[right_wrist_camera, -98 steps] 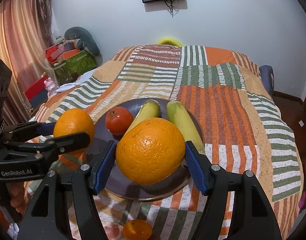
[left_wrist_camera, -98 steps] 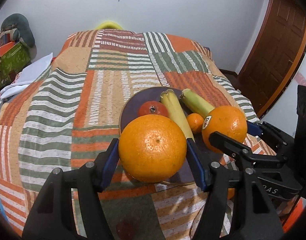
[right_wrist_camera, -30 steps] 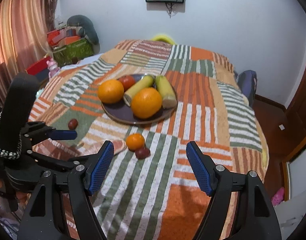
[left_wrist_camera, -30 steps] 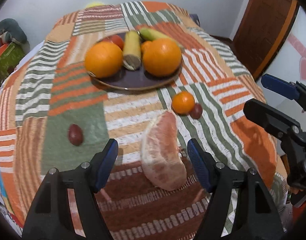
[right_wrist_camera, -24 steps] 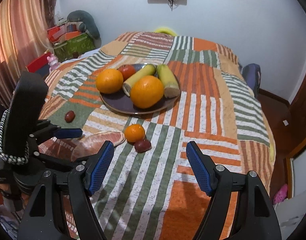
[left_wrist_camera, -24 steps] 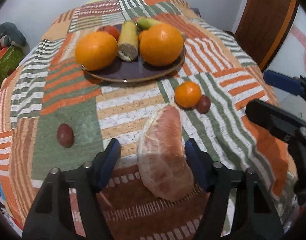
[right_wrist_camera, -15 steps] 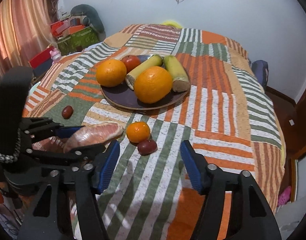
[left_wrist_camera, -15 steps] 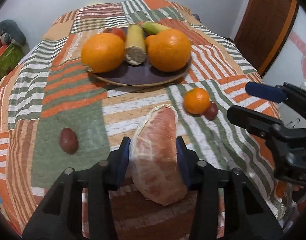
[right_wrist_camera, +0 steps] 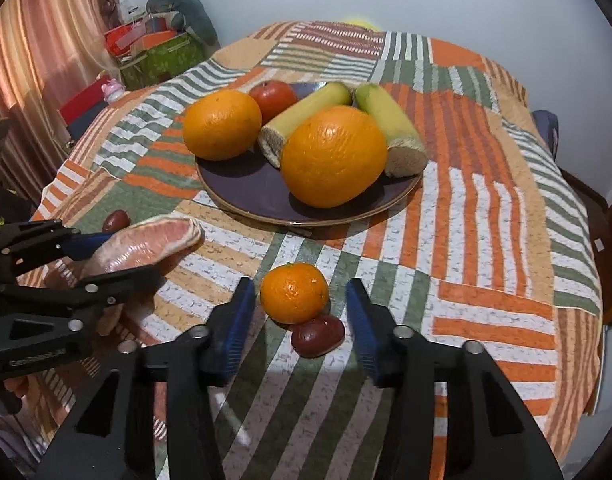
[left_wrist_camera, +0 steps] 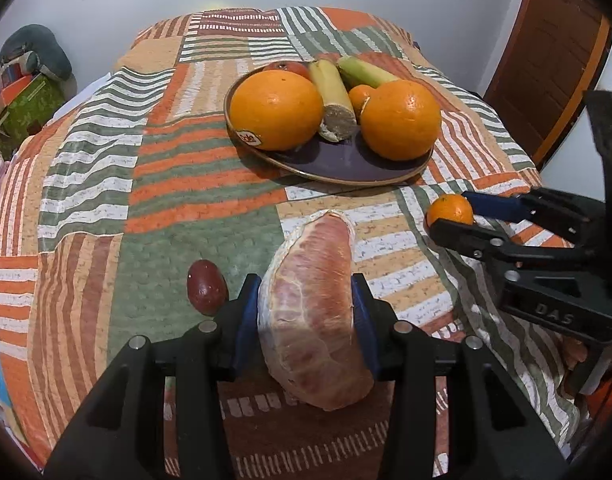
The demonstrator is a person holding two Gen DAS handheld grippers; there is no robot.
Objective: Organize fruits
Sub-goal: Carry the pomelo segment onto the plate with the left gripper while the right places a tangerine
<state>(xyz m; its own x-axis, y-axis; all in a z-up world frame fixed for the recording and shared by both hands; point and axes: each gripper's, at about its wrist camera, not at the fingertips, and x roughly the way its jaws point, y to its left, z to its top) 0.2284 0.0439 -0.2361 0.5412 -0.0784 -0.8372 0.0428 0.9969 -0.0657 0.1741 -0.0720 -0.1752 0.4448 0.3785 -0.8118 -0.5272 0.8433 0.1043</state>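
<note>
Peeled pomelo segment (left_wrist_camera: 311, 312): pinched between the blue pads of the left tongs (left_wrist_camera: 306, 316), narrowed to the segment's width. Low over the quilt (left_wrist_camera: 86, 208), in front of the plate (left_wrist_camera: 337, 160); whether it has left the cloth, cannot tell. One segment only.

Small mandarin (right_wrist_camera: 294, 298) on the quilt: sits between the pads of the right tongs (right_wrist_camera: 300, 314), which have just been closing. A gap shows on each side in the right wrist view, so partly open and holding nothing. A second small mandarin (left_wrist_camera: 361, 96) is wedged among the fruit on the plate. Count: two.

Dark red small fruits, two: one (right_wrist_camera: 317, 334) touching the mandarin on its near side, one (left_wrist_camera: 206, 286) just beside the left tongs' left pad.

On the plate: two large oranges, one to the left (left_wrist_camera: 276, 110) and one to the right (left_wrist_camera: 399, 120); two cut banana pieces, (left_wrist_camera: 333, 100) and (left_wrist_camera: 365, 72); one red fruit (right_wrist_camera: 273, 98) at the back.

Risks, judged:
- Segment is soft and membrane-thin; a harder pinch could burst it, a looser one lets it slide out nose-down.
- Right pads closing could catch the red fruit touching the mandarin and roll it off, or push the mandarin aside on the soft quilt.
- Plate is crowded with round fruit; setting more down could nudge an orange over the rim.
</note>
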